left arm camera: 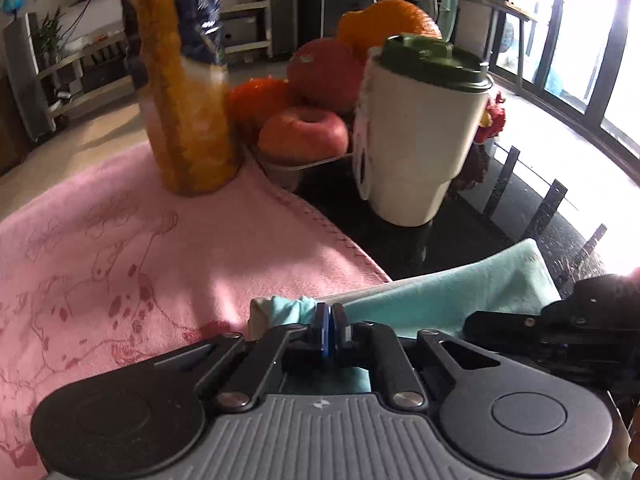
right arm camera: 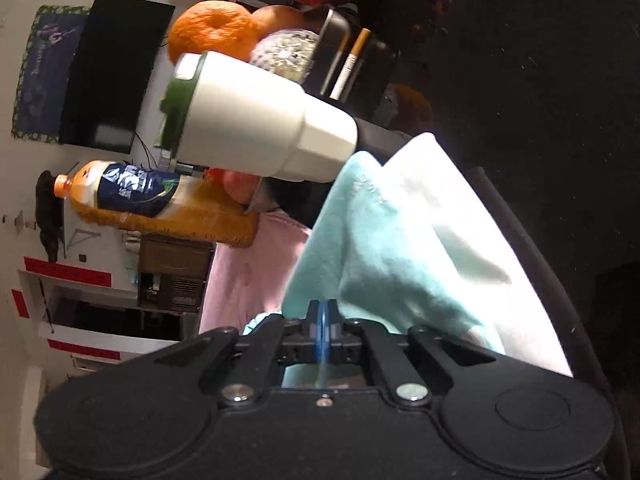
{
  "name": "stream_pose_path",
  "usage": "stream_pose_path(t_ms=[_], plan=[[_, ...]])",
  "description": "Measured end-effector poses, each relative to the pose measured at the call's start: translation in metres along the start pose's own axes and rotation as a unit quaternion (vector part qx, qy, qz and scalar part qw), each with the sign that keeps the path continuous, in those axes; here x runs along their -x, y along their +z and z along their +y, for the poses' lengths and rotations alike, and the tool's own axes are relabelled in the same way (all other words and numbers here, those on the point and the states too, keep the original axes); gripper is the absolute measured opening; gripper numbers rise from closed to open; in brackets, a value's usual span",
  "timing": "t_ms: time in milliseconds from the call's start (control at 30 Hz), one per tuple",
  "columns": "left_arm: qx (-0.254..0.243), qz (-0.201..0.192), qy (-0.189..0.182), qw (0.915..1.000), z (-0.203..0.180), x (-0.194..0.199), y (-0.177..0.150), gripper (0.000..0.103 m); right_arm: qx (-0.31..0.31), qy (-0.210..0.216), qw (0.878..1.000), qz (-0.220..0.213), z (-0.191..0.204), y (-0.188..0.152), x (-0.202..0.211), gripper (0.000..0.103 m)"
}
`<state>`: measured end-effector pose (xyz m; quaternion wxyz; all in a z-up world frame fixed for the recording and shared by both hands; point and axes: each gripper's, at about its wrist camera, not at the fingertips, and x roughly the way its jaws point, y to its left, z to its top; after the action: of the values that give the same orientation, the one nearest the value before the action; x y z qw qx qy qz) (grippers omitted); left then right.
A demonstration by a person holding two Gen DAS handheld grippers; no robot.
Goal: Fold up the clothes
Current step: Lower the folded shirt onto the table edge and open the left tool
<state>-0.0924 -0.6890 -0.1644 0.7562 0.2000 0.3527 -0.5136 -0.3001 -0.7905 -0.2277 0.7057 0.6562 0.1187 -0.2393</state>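
Note:
A teal cloth lies across a dark table, partly over a pink printed cloth. My left gripper is shut on a bunched corner of the teal cloth, which bulges out at the left of its tips. In the right wrist view my right gripper is shut on another edge of the teal cloth, and folds fan away from its tips. Sunlight washes out the cloth's far side. The right gripper's black body shows at the right edge of the left wrist view, close beside the left one.
Just beyond the cloths stand a white cup with a green lid, an orange juice bottle on the pink cloth, and a bowl of apples and oranges. Bare dark tabletop lies before the cup.

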Motion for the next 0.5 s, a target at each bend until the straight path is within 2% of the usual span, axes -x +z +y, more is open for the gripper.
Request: stream_pose_path(t_ms=[33,100,200,267,333,367,433,500], plan=[[0.014,-0.001,-0.002,0.9999,0.003,-0.002,0.001,0.012,-0.011,0.002,1.000,-0.001,-0.007,0.003,-0.003,0.000],[0.030,-0.005,0.006,0.9995,0.006,-0.002,0.004,0.012,-0.014,-0.011,0.998,-0.058,-0.011,0.010,0.009,0.001],[0.049,-0.011,0.019,0.9985,0.013,0.010,0.008,0.012,0.015,-0.099,0.984,-0.146,-0.009,0.015,0.034,0.004],[0.047,-0.027,0.042,0.9977,0.017,0.027,0.010,0.013,0.022,-0.140,0.975,-0.170,-0.003,0.010,0.051,0.009],[0.032,-0.035,0.065,0.9967,0.020,0.051,0.007,0.014,0.034,-0.163,0.972,-0.163,0.007,0.002,0.065,0.009],[0.025,-0.030,0.054,0.9978,0.021,0.062,0.001,0.014,0.037,-0.169,0.972,-0.158,0.011,-0.003,0.072,0.009],[0.013,-0.017,0.027,0.9994,0.022,0.084,-0.012,0.015,0.015,-0.135,0.980,-0.143,0.015,-0.017,0.089,0.014],[0.006,-0.008,-0.024,0.9997,0.019,0.105,-0.033,0.015,-0.003,-0.095,0.987,-0.126,0.018,-0.033,0.101,0.017]])
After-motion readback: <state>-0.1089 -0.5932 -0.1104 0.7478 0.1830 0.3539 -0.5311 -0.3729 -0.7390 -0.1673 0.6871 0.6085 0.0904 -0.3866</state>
